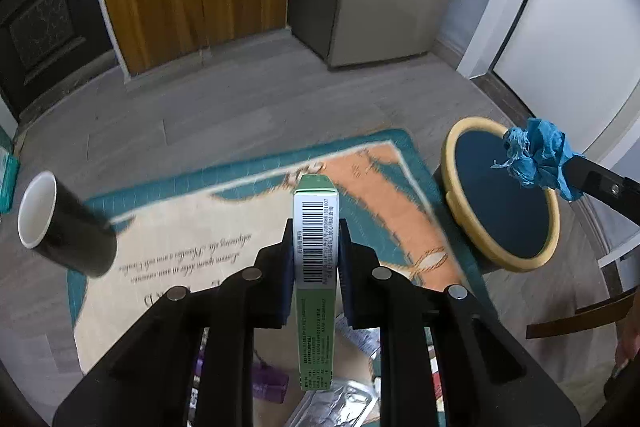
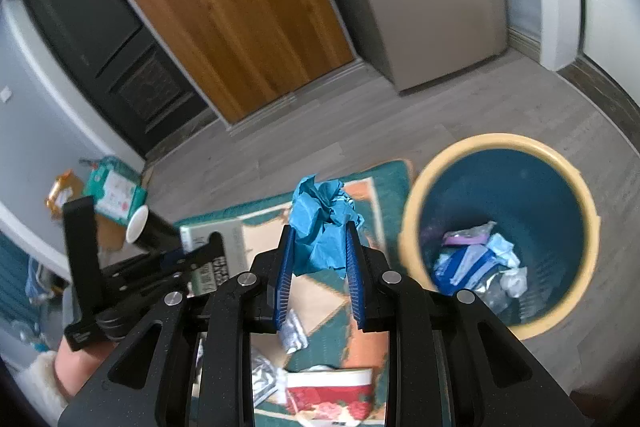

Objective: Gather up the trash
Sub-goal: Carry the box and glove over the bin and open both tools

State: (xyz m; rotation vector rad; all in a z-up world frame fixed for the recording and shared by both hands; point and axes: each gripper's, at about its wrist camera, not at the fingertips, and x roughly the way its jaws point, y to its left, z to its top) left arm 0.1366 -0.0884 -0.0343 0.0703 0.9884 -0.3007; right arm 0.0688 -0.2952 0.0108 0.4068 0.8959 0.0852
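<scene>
A big rug (image 1: 224,227) lies under both claws. The bin (image 2: 496,239), already holding trash, sits right of the right claw (image 2: 320,255), which squeezes blue paper (image 2: 322,223). The left claw (image 1: 316,259) pinches a green box (image 1: 316,267); left of it a black cup (image 1: 64,227), maybe lying down.

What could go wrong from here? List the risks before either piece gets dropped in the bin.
1. The right gripper holds the crumpled blue paper beside the bin, not over its opening; released now, it would likely land on the mat.
2. The left gripper pinches the green box by its narrow sides, with much of it sticking out; a quick swing could twist it loose.
3. Both grippers heading for the bin could collide.
</scene>
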